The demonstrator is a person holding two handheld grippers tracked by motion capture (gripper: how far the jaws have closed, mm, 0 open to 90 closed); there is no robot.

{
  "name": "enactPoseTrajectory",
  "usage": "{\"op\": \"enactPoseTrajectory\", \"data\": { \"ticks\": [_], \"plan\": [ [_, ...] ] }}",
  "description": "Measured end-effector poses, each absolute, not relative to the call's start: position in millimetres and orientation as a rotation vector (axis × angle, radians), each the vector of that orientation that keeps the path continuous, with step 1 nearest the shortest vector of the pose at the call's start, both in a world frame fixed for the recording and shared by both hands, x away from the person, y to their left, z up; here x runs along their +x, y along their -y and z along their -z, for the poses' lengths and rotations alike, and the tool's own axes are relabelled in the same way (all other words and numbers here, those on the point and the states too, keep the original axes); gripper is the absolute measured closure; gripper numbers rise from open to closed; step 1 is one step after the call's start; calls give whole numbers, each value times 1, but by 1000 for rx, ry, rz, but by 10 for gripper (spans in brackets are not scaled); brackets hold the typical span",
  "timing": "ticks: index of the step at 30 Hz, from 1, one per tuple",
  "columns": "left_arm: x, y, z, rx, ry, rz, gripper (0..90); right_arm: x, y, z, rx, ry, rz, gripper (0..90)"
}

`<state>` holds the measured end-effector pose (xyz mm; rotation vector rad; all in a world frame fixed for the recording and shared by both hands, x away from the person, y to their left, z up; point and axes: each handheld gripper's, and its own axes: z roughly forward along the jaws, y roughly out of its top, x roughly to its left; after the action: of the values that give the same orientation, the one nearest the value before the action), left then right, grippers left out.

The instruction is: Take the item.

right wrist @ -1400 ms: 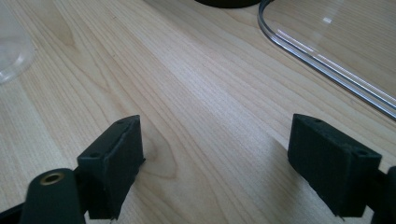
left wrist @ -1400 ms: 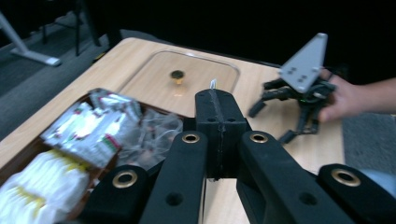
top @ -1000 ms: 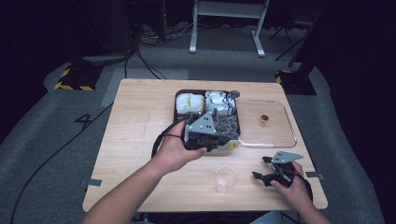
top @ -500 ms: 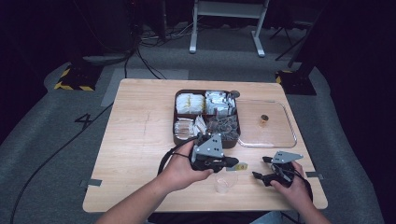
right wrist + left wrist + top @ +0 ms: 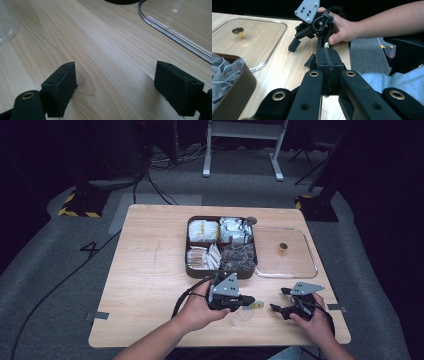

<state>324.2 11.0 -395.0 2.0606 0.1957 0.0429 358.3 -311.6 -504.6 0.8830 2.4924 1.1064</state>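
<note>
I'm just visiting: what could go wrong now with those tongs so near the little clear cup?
1. The left tongs seem to pinch a small yellowish piece at their very tips. It could slip and land on the table beside the clear cup.
2. The cup looks light and nothing steadies it, since the right tongs stand open, apart from it. A nudge might tip it.

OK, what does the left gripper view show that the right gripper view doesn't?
Left gripper view: its own fingers pressed shut, the right gripper in a hand, and a brass knob. Right gripper view: its own fingers wide open over bare wood, plus the clear cup. Shared: the wooden table, the clear lid and the brown box.
</note>
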Motion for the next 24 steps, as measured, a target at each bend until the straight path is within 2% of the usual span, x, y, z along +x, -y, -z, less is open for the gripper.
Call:
{"op": "enactPoseTrajectory", "data": {
  "ticks": [15, 16, 17, 24],
  "plan": [
    [326, -14, 416, 2021, -228, 19, 900, 358, 312, 505, 883, -2493, -1106, 184],
    [326, -14, 416, 2021, -228, 19, 874, 358, 312, 505, 883, -2493, -1106, 184],
    [326, -14, 417, 2011, -271, 59, 755, 358, 312, 505, 883, -2493, -1106, 184],
    [327, -18, 420, 2001, -305, 46, 612, 358, 312, 505, 883, -2493, -1106, 184]
  ]
}}
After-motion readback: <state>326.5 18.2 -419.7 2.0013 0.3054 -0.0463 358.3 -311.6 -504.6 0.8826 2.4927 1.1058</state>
